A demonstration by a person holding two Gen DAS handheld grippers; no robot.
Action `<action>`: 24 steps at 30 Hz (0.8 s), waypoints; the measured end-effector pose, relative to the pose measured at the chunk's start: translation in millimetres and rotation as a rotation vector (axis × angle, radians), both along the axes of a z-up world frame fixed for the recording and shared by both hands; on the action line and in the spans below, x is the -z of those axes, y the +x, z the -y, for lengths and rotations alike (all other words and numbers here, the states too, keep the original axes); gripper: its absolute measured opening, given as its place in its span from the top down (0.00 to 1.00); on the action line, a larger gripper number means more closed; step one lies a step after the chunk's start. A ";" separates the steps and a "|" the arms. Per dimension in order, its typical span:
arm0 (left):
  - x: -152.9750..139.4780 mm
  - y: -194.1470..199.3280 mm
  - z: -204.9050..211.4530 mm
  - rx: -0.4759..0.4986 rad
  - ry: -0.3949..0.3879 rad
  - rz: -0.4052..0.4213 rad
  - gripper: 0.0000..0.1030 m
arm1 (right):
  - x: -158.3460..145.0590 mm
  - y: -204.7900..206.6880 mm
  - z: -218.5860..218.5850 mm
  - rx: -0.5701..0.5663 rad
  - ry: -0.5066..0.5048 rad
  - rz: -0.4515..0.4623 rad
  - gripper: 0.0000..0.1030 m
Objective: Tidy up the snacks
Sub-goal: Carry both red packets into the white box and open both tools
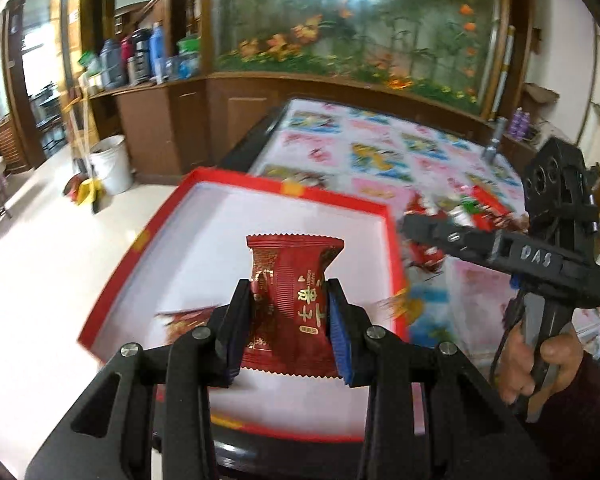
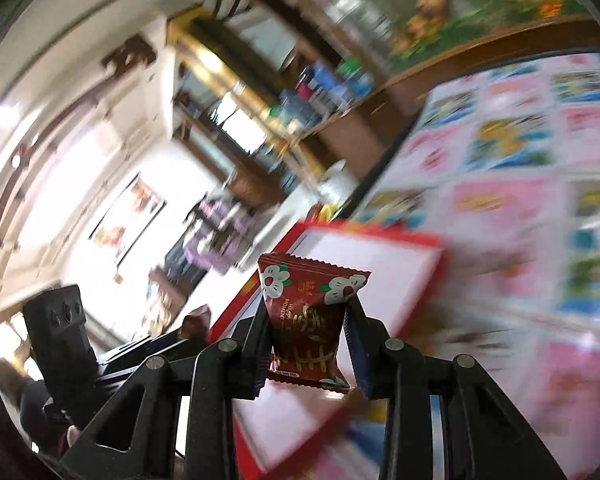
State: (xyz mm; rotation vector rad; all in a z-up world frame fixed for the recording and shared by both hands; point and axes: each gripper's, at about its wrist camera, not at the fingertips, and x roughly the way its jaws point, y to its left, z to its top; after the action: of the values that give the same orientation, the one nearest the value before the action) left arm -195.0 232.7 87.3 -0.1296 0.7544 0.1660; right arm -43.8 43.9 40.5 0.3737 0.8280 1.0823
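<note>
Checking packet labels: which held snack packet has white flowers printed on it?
The flowered packet in the right gripper; the left gripper holds a gold-lettered packet without flowers.

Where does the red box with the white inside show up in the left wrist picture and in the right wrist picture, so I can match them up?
Left wrist view: the red box fills the centre, behind the snack packet gripped in the left tongs.
Right wrist view: the red box lies lower centre, tilted, behind the flowered snack packet in the right tongs.
Shared landmark: the floral tablecloth, to the right of the box in both.
</note>
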 end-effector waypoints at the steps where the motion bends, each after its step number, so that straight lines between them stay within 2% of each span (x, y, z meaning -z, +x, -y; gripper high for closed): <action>1: 4.0 -1.1 -4.8 -0.010 0.002 -0.008 0.67 | 3.6 -5.6 -22.0 -0.031 -0.030 0.006 0.66; 4: 12.2 -2.5 -14.4 -0.027 -0.006 -0.024 0.67 | 13.4 -18.8 -62.0 -0.093 -0.106 0.019 0.66; 7: 17.2 -1.1 -19.5 -0.034 -0.003 -0.033 0.66 | 20.7 -28.0 -81.5 -0.099 -0.192 0.074 0.65; 8: 18.0 0.1 -20.3 -0.039 -0.001 -0.032 0.65 | 21.1 -28.0 -82.2 -0.095 -0.204 0.088 0.64; 9: 18.0 0.7 -22.1 -0.049 0.003 -0.031 0.65 | 20.9 -27.4 -81.2 -0.085 -0.206 0.094 0.58; 10: 18.0 1.6 -22.9 -0.059 0.007 -0.031 0.63 | 21.2 -24.9 -77.8 -0.065 -0.200 0.094 0.50; 12: 17.1 2.3 -23.8 -0.065 0.008 -0.034 0.60 | 20.6 -19.7 -66.6 -0.021 -0.179 0.084 0.43; 15: 11.0 -1.0 -19.4 -0.049 0.001 -0.011 0.51 | 15.2 -13.7 -50.0 0.022 -0.130 0.074 0.42; 19: -1.1 -3.2 -1.4 0.002 0.011 0.026 0.41 | 1.8 -10.7 -26.4 0.086 -0.090 0.126 0.42; 24: -9.8 10.2 40.4 0.119 0.020 0.026 0.39 | -7.6 10.9 28.2 0.173 -0.054 0.108 0.42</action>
State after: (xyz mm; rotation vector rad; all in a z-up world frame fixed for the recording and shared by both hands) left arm -184.8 192.3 97.1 -0.0674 0.7322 0.0589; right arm -32.9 15.7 48.1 0.3322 0.7141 0.9095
